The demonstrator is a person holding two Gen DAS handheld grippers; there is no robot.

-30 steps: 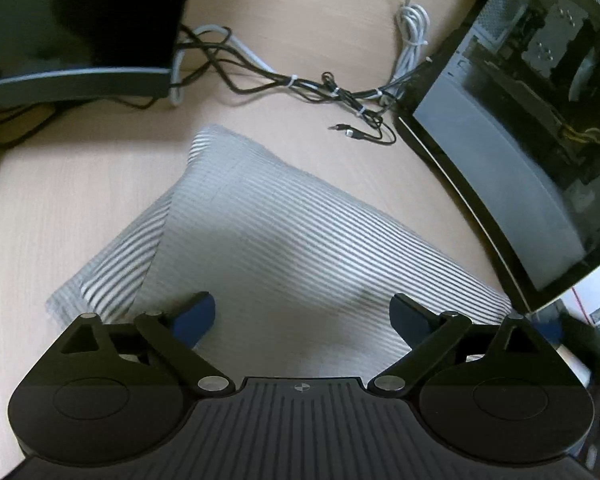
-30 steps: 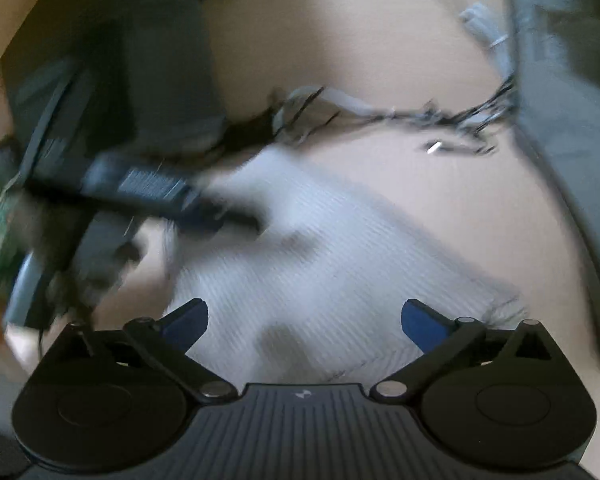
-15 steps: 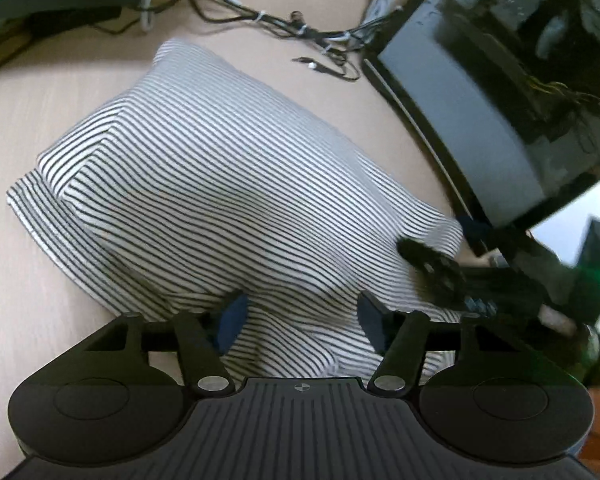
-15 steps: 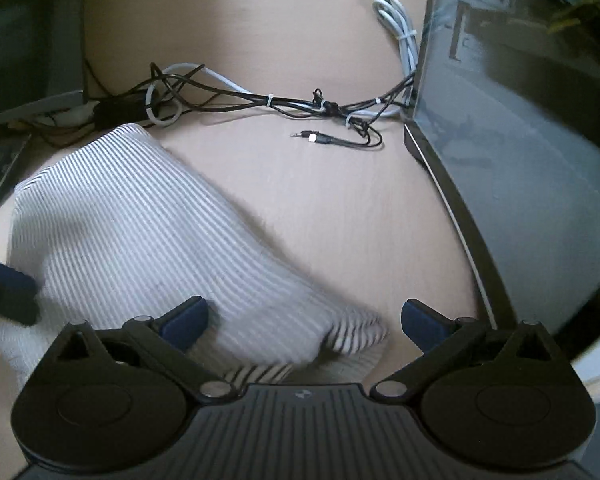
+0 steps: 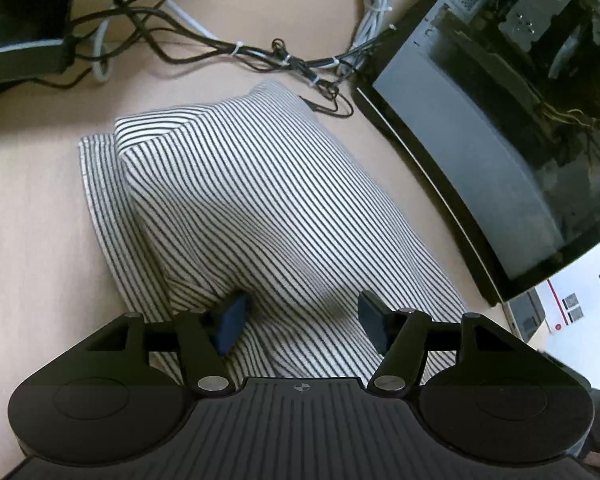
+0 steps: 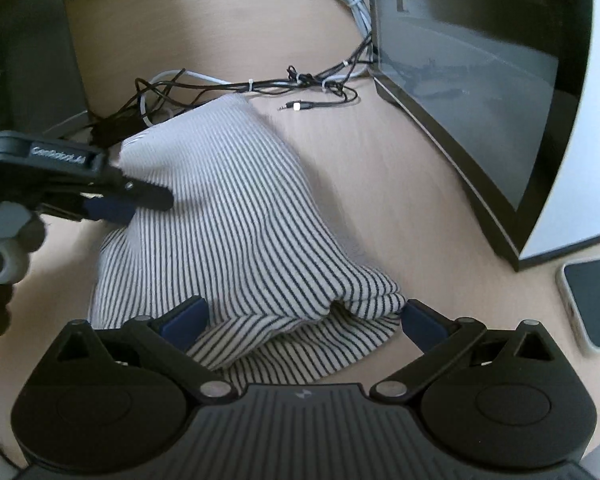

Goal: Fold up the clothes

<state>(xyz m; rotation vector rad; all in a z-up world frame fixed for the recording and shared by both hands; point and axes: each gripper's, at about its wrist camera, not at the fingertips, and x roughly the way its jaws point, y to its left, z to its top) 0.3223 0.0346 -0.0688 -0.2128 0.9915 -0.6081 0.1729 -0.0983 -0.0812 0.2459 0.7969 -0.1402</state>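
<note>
Striped garment (image 5: pixel 260 208) lies bunched mid-surface (image 5: pixel 32 208), near cables (image 5: pixel 236 48) at the far edge. Left gripper (image 5: pixel 304 316) is opening, cloth between its fingers; right gripper (image 6: pixel 304 316) is spread over a fold. Folding seems underway; next likely needs a firm pinch.

Left gripper (image 5: pixel 302 318): angled downward, jaws opening, striped cloth (image 5: pixel 260 208) bunched between blue pads, left pad buried in fold. Right gripper (image 6: pixel 302 318): angled downward, jaws spread wide, straddling near folded edge, pads not pressing.
</note>
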